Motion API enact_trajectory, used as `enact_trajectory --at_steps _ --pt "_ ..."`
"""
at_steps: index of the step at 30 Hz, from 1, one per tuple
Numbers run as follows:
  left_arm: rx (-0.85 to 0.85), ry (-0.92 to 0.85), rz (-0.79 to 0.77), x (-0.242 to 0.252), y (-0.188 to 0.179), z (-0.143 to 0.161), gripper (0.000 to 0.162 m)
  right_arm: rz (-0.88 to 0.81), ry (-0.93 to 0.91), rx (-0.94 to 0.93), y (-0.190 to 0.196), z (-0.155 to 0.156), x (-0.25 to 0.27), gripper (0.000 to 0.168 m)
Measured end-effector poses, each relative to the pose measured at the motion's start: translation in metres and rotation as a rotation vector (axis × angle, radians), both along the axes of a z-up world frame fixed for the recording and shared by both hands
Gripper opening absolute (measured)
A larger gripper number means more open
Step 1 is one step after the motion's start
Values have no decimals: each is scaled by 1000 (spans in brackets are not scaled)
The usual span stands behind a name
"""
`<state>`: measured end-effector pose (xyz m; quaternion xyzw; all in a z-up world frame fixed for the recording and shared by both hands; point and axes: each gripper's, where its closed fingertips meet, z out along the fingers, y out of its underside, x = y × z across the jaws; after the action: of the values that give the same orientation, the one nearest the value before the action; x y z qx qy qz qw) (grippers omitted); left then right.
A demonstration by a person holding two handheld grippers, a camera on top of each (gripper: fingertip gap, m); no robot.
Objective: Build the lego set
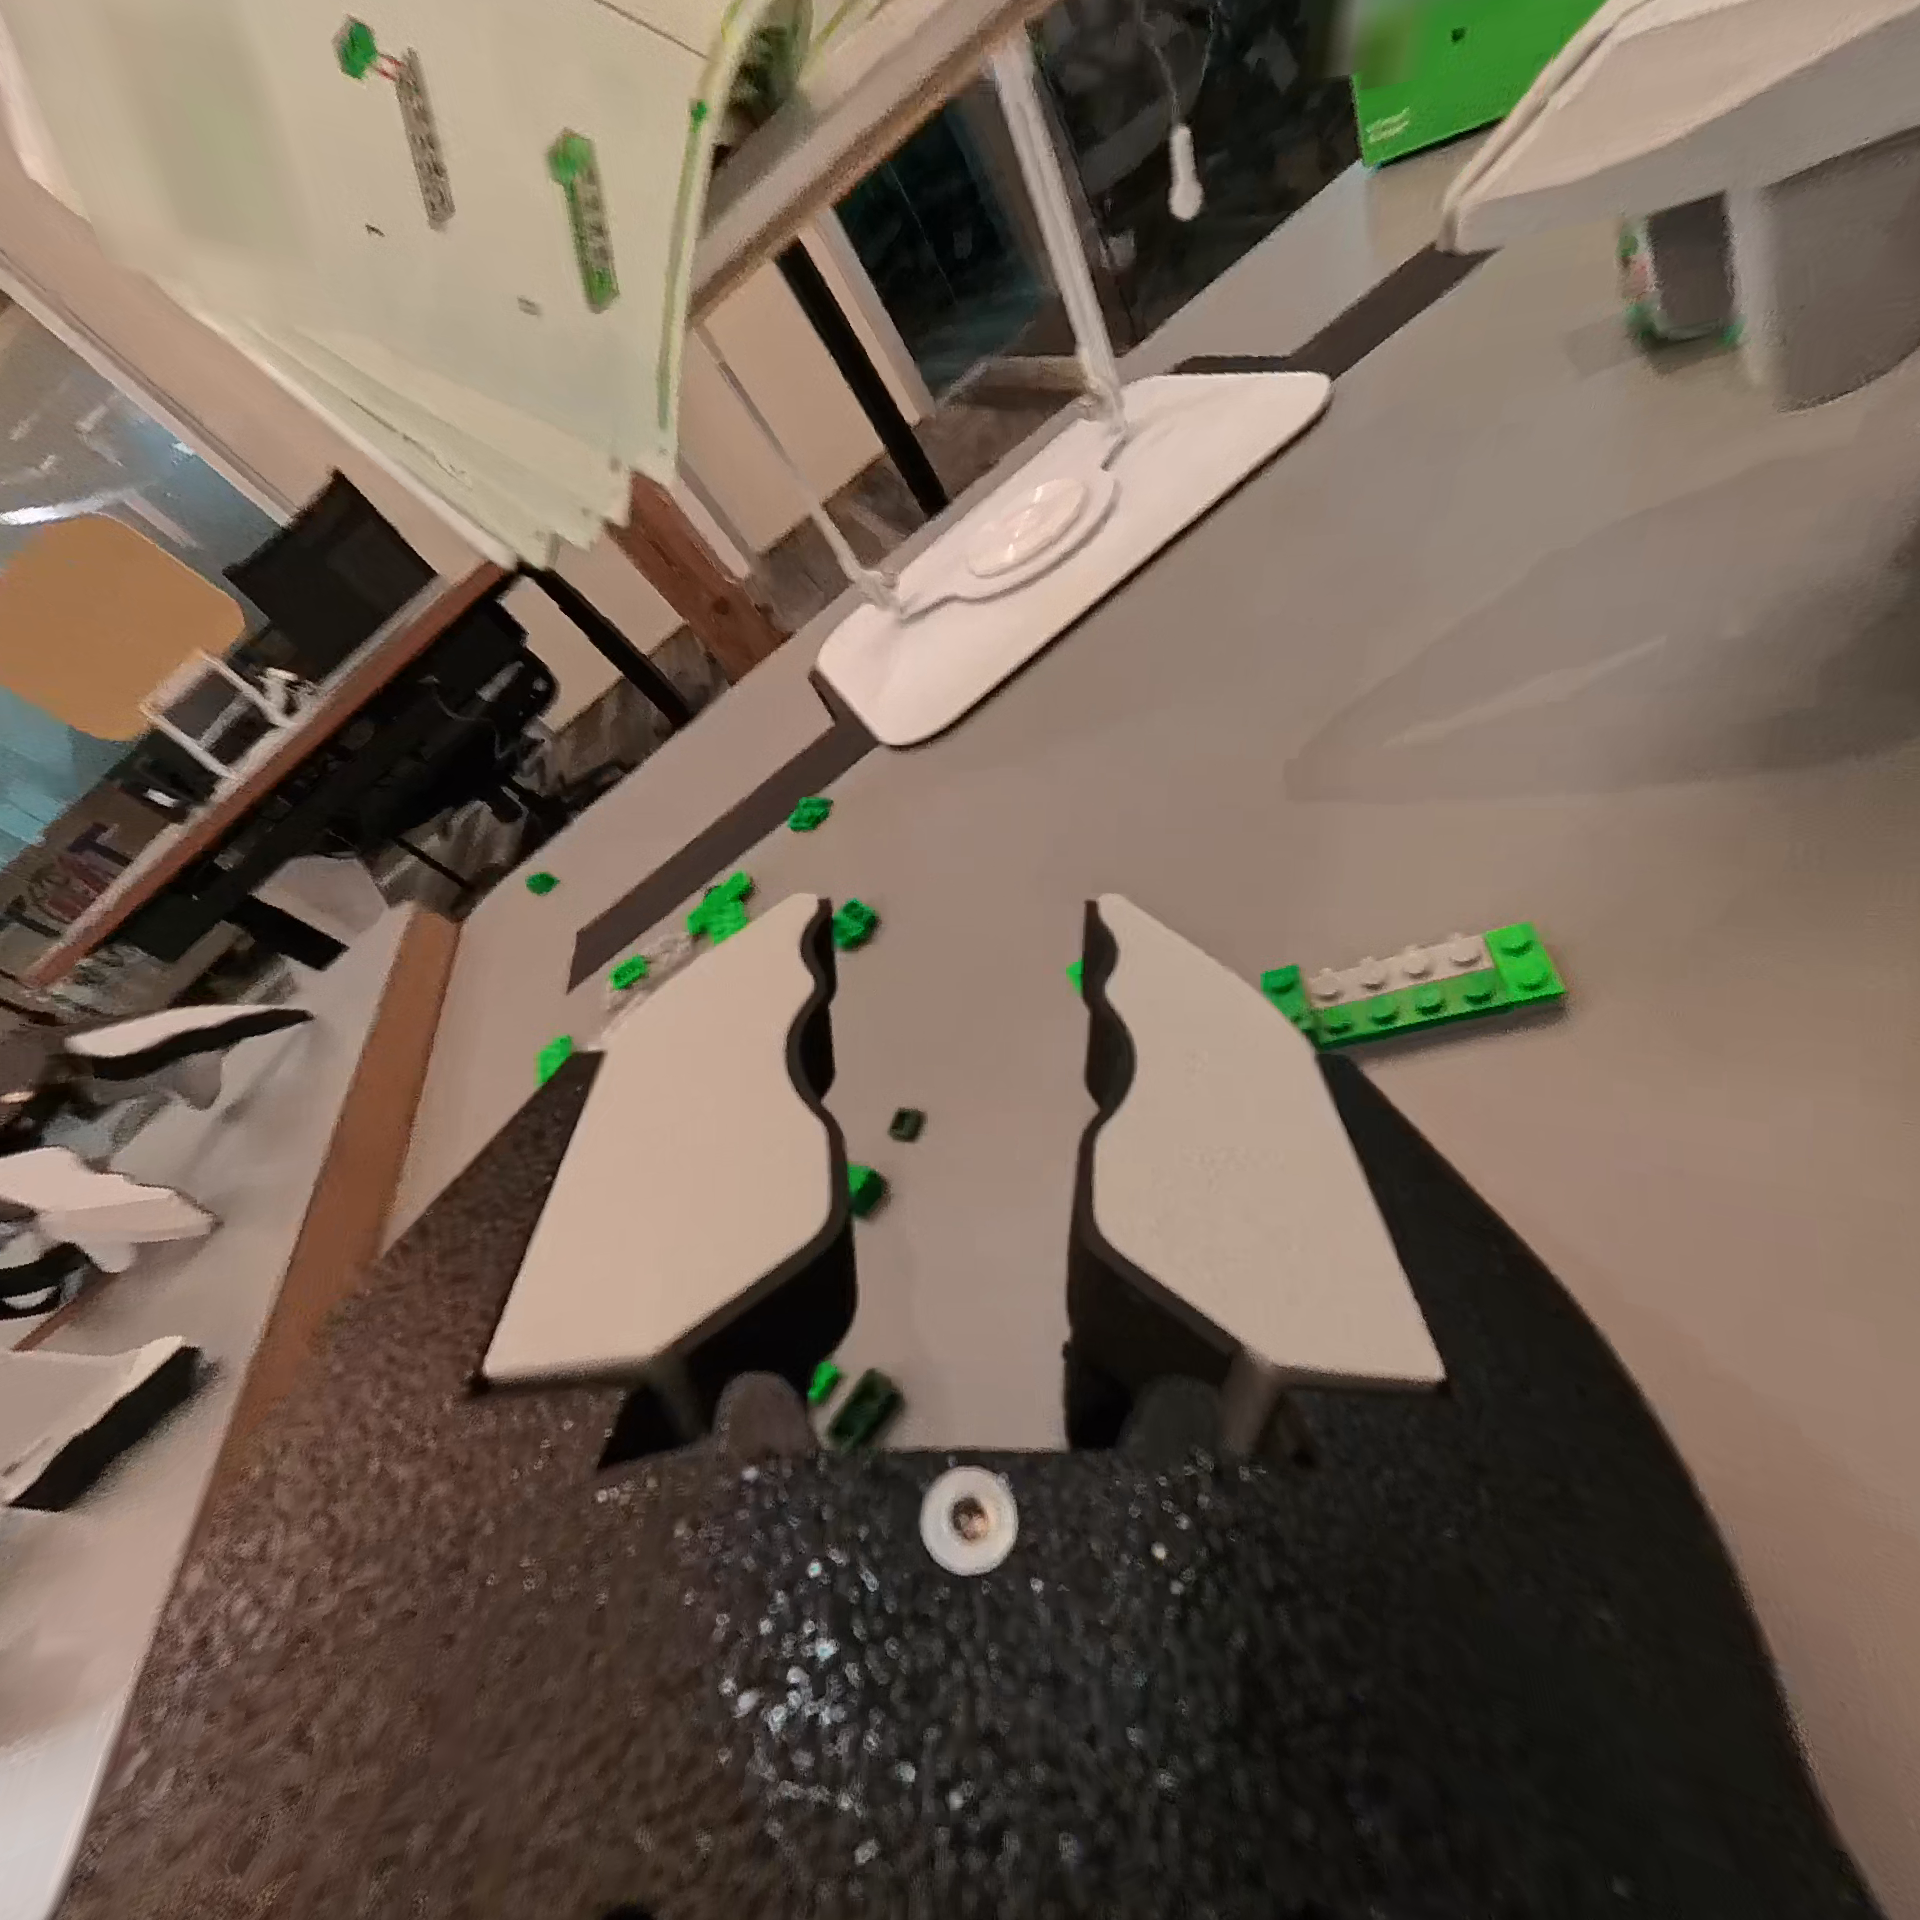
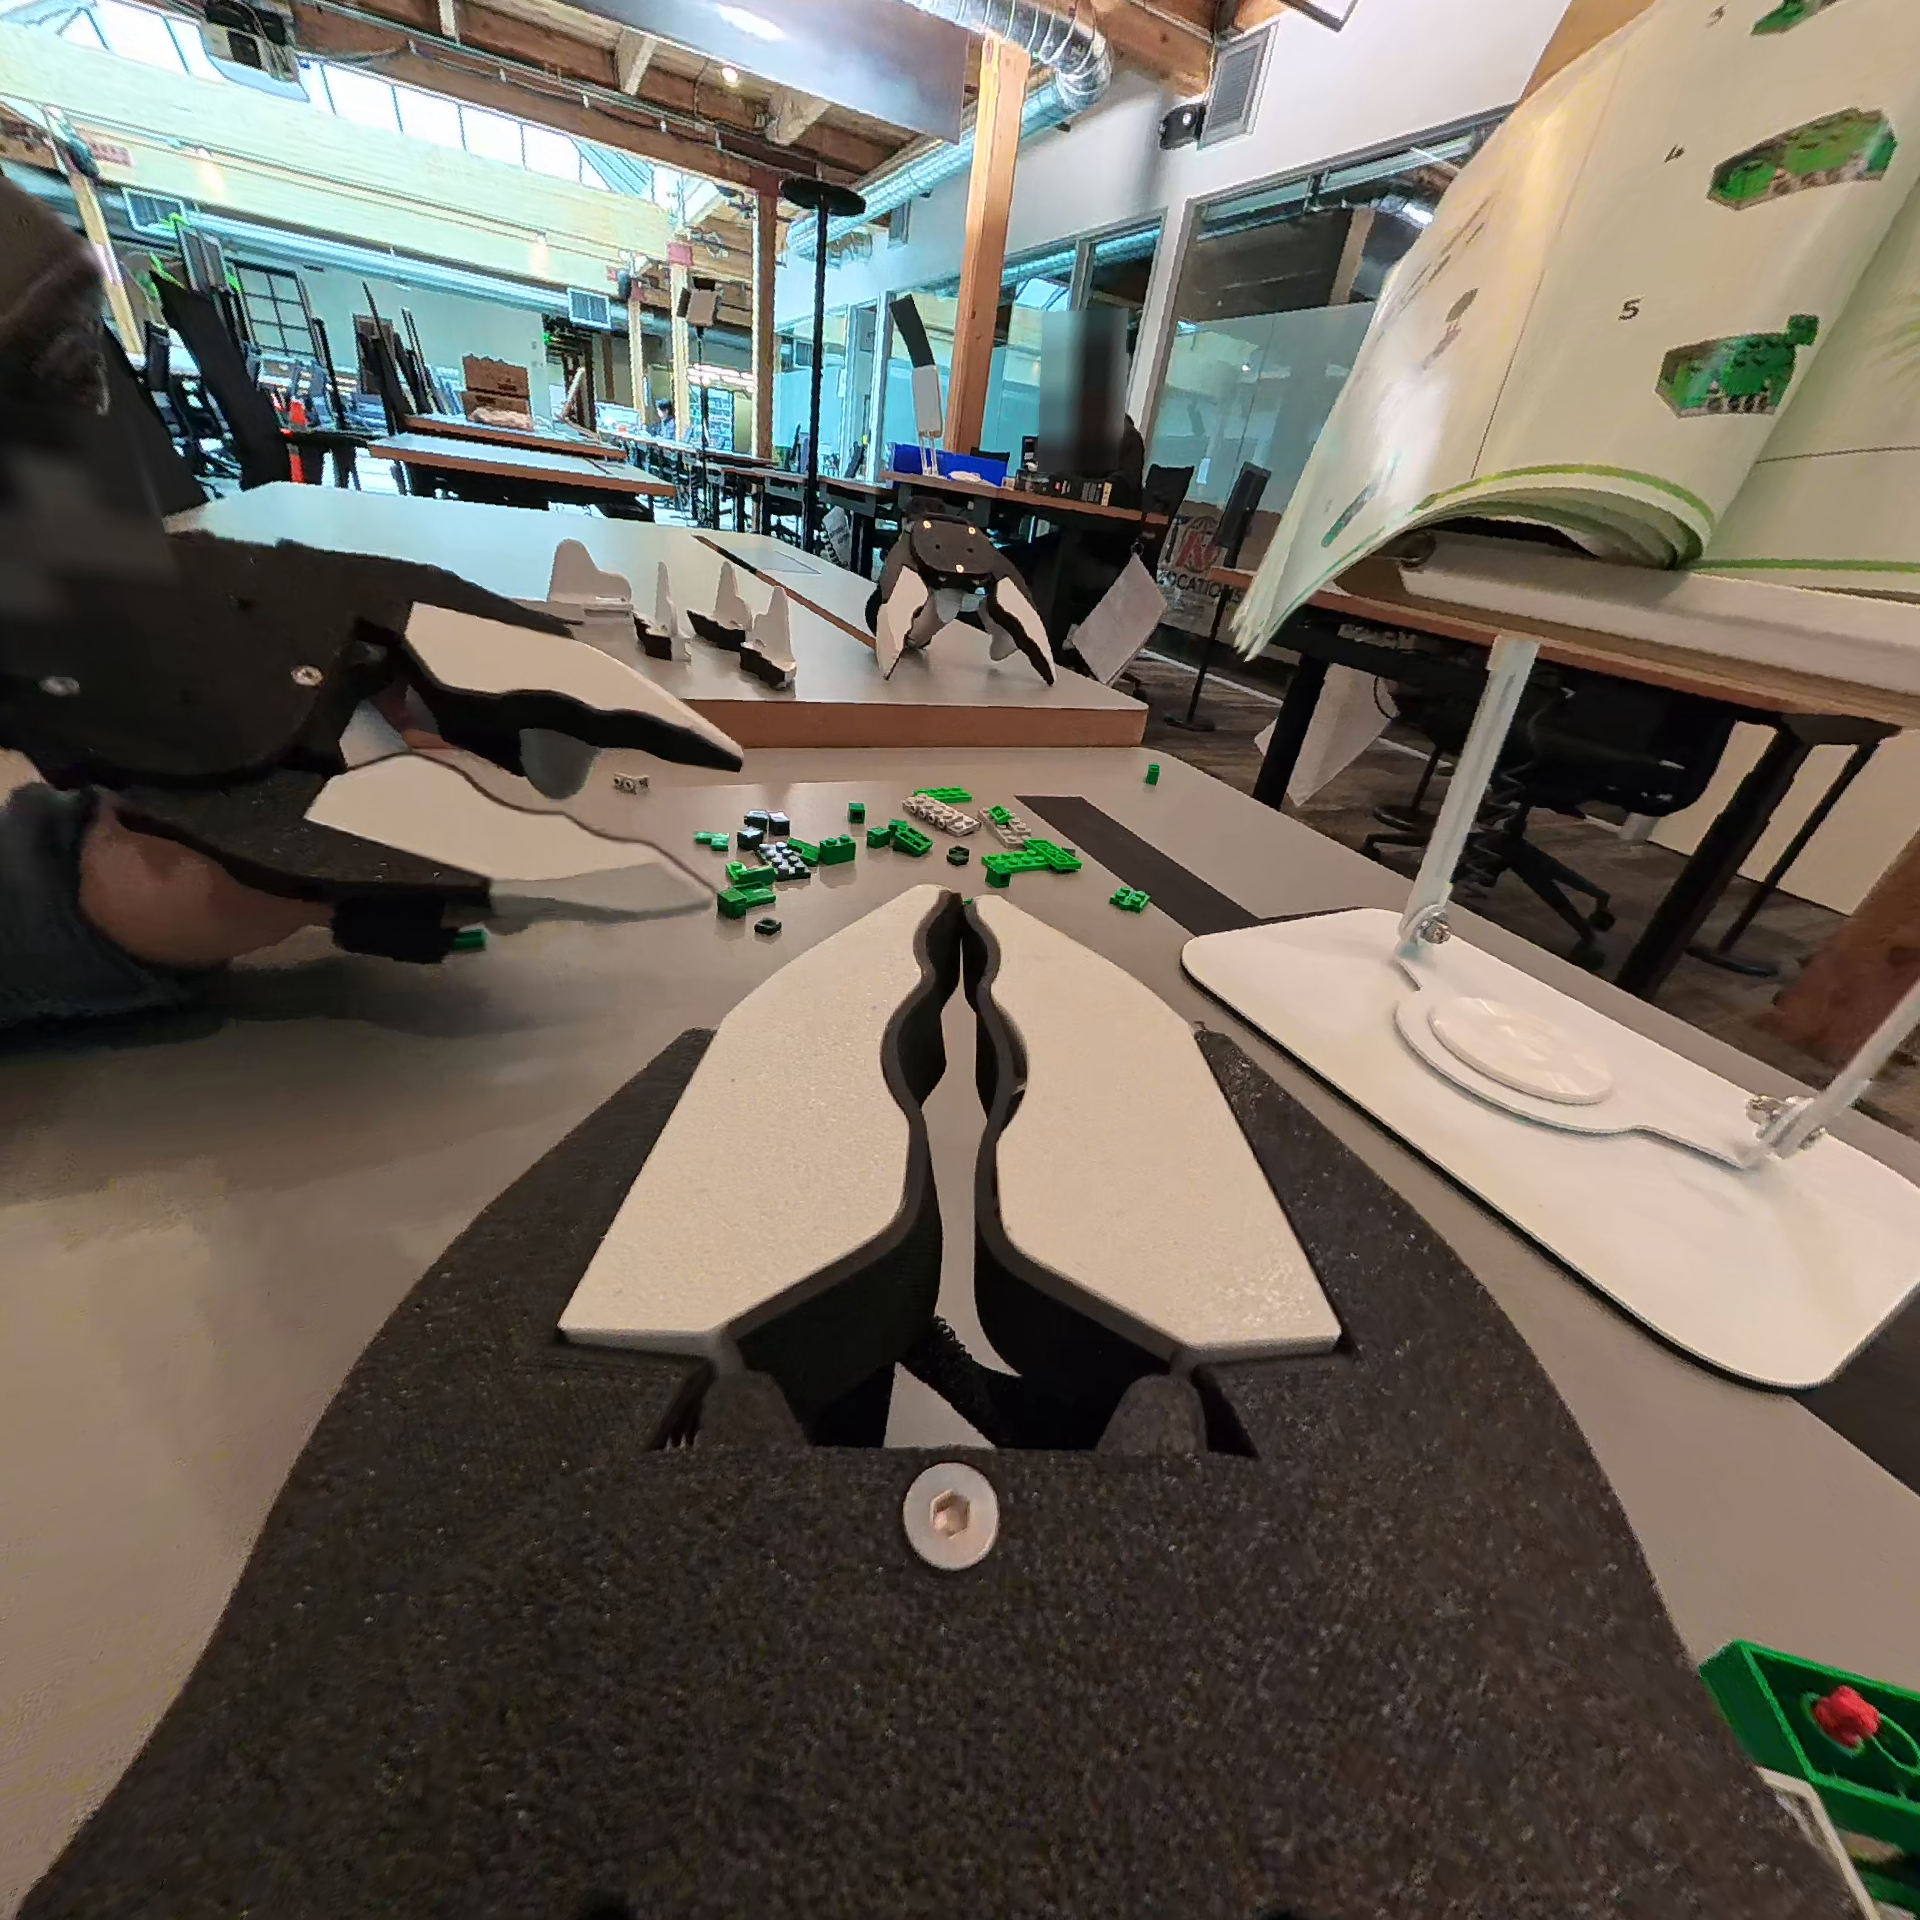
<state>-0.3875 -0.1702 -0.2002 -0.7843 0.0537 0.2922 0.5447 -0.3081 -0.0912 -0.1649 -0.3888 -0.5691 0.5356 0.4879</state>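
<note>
Just to the right of the left gripper [image 1: 956, 914], past its right finger, lies the started assembly [image 1: 1418, 987] — a flat green plate with a grey strip of studs on it and a green piece at each end. Its long axis runs left to right across the grey table [image 1: 1351, 727], so almost square to the direction in which the fingers point. The left gripper is spread wide and carries nothing; between its fingers only bare table and a few small green bits [image 1: 907, 1124] show. In my judgement the left gripper is the nearer one to the assembly, and it would have to swing to the right, or turn, to take the plate by its narrow sides.

In the right wrist view the right gripper [image 2: 961, 904] has its tips pressed together with nothing between them, as far as I can see. Ahead of it, a little farther on the table, lie the loose bricks [image 2: 831, 847], green, grey and dark ones. The left gripper [image 2: 717, 831] reaches in from the left with its lower finger tip at the edge of this pile.

The assembly does not show in the right wrist view, so how far the right gripper stands from it I cannot tell. The left wrist view is blurred, and the left finger hides part of the pile. The instruction booklet [image 2: 1621, 343] on its white stand [image 2: 1558, 1226] is cut off at the right edge.
</note>
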Motion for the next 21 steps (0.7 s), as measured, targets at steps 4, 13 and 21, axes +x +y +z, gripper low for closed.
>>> enact_trajectory --at_steps 4,13,21 --pt "-157 -132 -48 21 11 -25 47 -1 -2 34 -3 -1 -1 0" --pt "-230 -270 -146 30 -1 -24 0 73 -463 310 -29 -61 -13 0" --pt "-247 -432 -195 35 -4 -29 0 101 -747 309 -47 -93 -8 0"
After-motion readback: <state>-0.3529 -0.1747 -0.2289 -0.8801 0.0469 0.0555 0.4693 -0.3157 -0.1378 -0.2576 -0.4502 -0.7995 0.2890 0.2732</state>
